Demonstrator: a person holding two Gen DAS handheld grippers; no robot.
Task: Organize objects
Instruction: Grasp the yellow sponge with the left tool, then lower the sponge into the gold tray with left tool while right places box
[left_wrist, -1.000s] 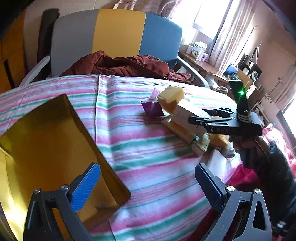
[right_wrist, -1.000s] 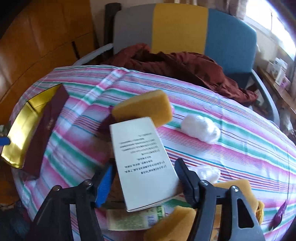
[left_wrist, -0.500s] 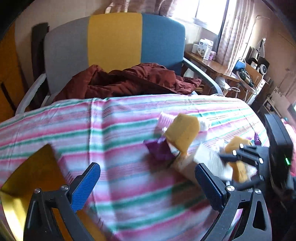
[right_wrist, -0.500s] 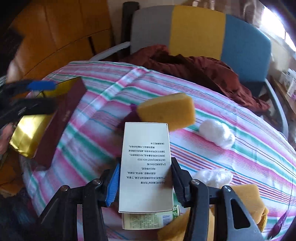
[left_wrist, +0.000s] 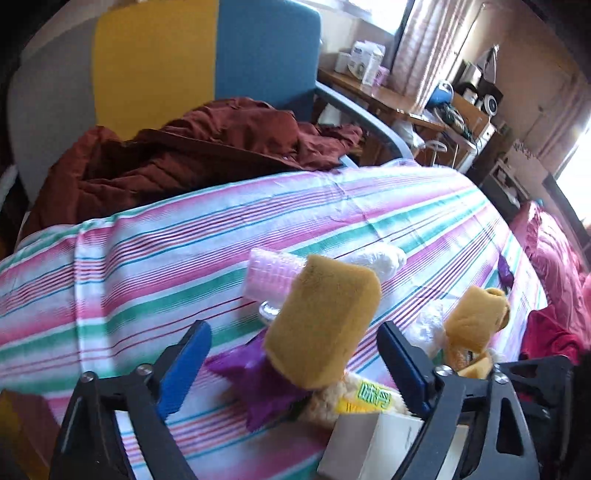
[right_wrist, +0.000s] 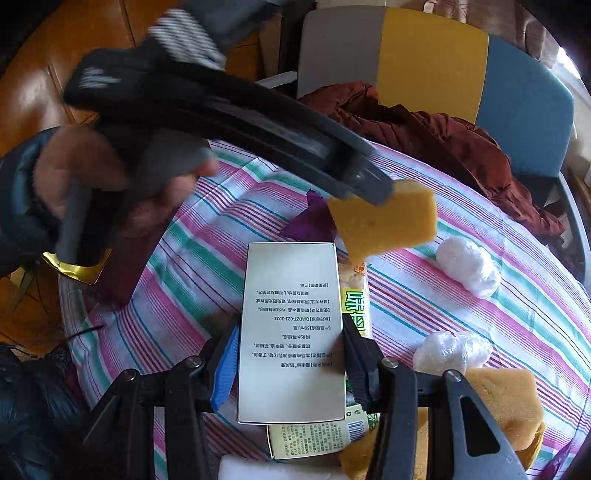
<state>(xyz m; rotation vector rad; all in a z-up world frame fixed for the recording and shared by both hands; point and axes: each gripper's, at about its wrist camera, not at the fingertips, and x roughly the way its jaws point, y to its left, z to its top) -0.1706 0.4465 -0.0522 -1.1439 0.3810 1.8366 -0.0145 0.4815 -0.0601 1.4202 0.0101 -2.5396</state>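
A yellow sponge (left_wrist: 321, 321) stands propped on a purple wrapper (left_wrist: 258, 376) on the striped tablecloth (left_wrist: 147, 266). My left gripper (left_wrist: 291, 332) straddles it, jaws closing; the blue pads (left_wrist: 184, 365) stand clear of its sides. From the right wrist view, the left gripper (right_wrist: 369, 188), held by a hand (right_wrist: 110, 184), reaches over the same sponge (right_wrist: 384, 221). My right gripper (right_wrist: 291, 362) is shut on a white printed box (right_wrist: 291, 332), held just above a green-and-yellow snack packet (right_wrist: 356, 295). The box (left_wrist: 380, 443) also shows at the left view's bottom edge.
A pink ribbed roller (left_wrist: 273, 273) and white plastic-wrapped balls (right_wrist: 467, 266) lie behind the sponge. More sponges (right_wrist: 509, 402) sit at the near right. A gold box with a maroon lid (right_wrist: 74, 269) is at the table's left edge. A chair with a maroon jacket (left_wrist: 184, 155) stands behind.
My left gripper swung from the gold box across the table to the yellow sponge and its jaws narrowed. My right gripper closed on the white box and squared it up.
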